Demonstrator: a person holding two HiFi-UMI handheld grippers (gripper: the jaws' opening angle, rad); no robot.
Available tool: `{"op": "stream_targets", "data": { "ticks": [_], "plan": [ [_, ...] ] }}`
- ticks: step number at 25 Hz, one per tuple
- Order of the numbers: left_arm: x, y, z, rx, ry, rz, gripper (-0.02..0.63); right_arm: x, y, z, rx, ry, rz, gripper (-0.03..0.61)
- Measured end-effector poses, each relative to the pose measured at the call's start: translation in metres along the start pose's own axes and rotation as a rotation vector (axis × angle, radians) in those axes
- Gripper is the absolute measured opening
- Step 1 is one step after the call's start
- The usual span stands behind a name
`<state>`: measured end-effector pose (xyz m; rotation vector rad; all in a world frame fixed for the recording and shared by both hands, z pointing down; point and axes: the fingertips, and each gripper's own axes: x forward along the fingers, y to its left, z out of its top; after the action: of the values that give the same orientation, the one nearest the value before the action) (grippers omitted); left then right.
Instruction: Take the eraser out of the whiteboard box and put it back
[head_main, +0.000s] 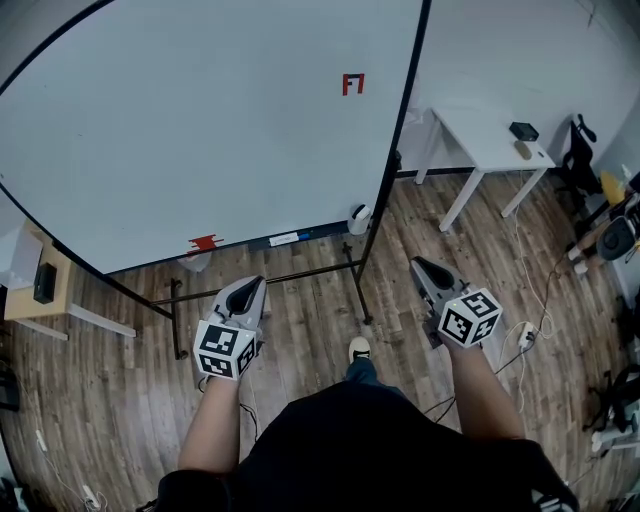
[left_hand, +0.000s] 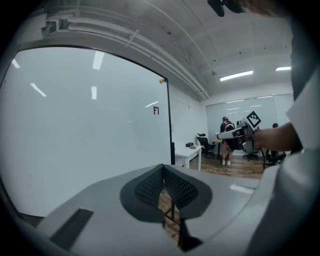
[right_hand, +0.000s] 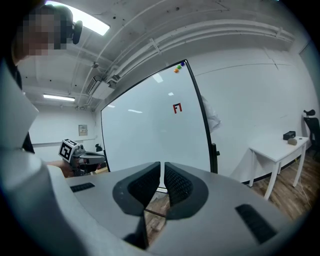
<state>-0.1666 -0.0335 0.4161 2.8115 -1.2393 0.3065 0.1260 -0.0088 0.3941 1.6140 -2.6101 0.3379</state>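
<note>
Grey mesh pads of the left gripper (head_main: 254, 284) meet before the smooth whiteboard (head_main: 200, 130). Right gripper (head_main: 421, 265): narrow gap, empty.

Whiteboard (head_main: 200, 130) top beyond frame edge

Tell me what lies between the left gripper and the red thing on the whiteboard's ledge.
Head view: the stand's black crossbar by the left gripper, then bare wood floor to the red thing.
</note>
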Motion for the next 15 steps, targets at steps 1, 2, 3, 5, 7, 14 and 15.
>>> {"op": "stream_targets", "data": {
  "ticks": [1, 2, 3, 5, 7, 14, 15],
  "plan": [
    [0.007, 0.001, 0.0, 0.001, 0.005, 0.002, 0.009, 0.005, -0.006, 0.0, 0.002, 0.002, 0.004, 0.018],
    [0.013, 0.003, 0.0, 0.002, 0.009, 0.005, 0.009, 0.011, -0.012, 0.0, 0.002, 0.005, 0.008, 0.018],
    [0.02, 0.005, 0.0, 0.003, 0.014, 0.008, 0.009, 0.017, -0.018, 0.001, 0.002, 0.009, 0.012, 0.018],
    [0.032, 0.009, 0.002, 0.001, 0.021, 0.015, 0.009, 0.028, -0.03, 0.002, 0.0, 0.017, 0.02, 0.018],
    [0.045, 0.014, 0.002, -0.002, 0.029, 0.02, 0.009, 0.04, -0.042, 0.003, 0.0, 0.026, 0.028, 0.02],
    [0.091, 0.029, 0.002, -0.013, 0.059, 0.037, 0.009, 0.084, -0.082, 0.003, -0.001, 0.069, 0.063, 0.021],
    [0.096, 0.031, 0.003, -0.014, 0.063, 0.039, 0.009, 0.09, -0.086, 0.002, 0.0, 0.076, 0.068, 0.021]
  ]
}}
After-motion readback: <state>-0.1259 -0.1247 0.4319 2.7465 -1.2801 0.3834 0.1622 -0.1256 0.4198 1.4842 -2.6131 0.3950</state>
